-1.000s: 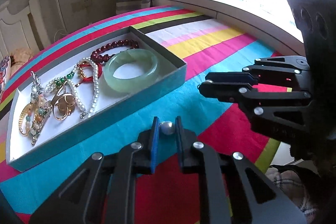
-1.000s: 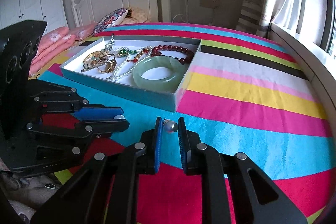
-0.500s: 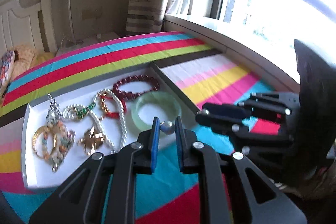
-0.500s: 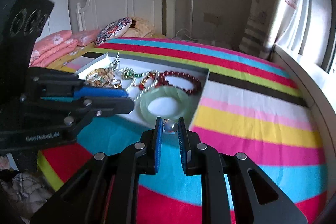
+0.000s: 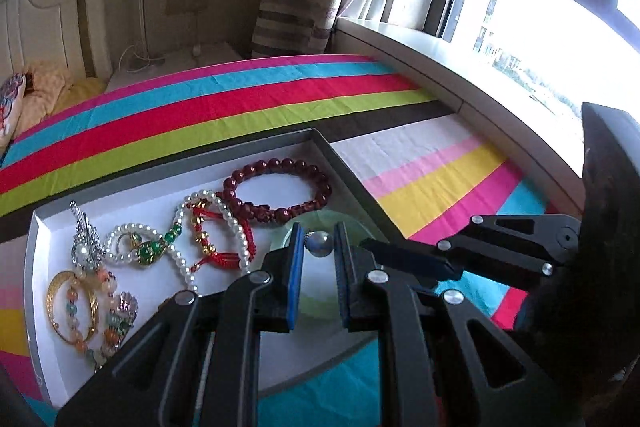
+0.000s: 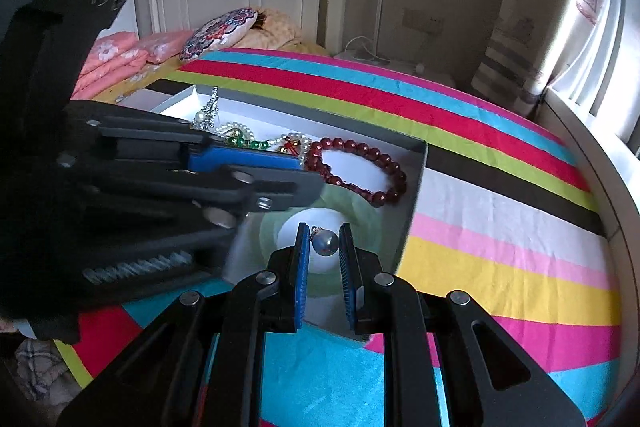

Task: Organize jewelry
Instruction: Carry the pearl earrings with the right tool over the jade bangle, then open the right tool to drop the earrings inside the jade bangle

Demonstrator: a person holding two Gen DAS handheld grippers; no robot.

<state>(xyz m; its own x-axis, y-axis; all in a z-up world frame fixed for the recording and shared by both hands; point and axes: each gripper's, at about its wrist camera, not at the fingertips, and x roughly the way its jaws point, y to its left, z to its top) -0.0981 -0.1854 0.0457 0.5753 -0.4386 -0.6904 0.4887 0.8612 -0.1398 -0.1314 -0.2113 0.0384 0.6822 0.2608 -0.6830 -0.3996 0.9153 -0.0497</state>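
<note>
Green bangle point(image 6: 360, 211) half hidden – left gripper point(image 5: 319, 247), right gripper point(image 6: 324, 241) each pinching a pearl; clasps unclear

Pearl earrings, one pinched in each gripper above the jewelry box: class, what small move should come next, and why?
Probably lower both a little into the box, then release. The left gripper and the right gripper each pinch a pearl earring above the green jade bangle, so aiming at bare white floor beside it would seem safer.
</note>
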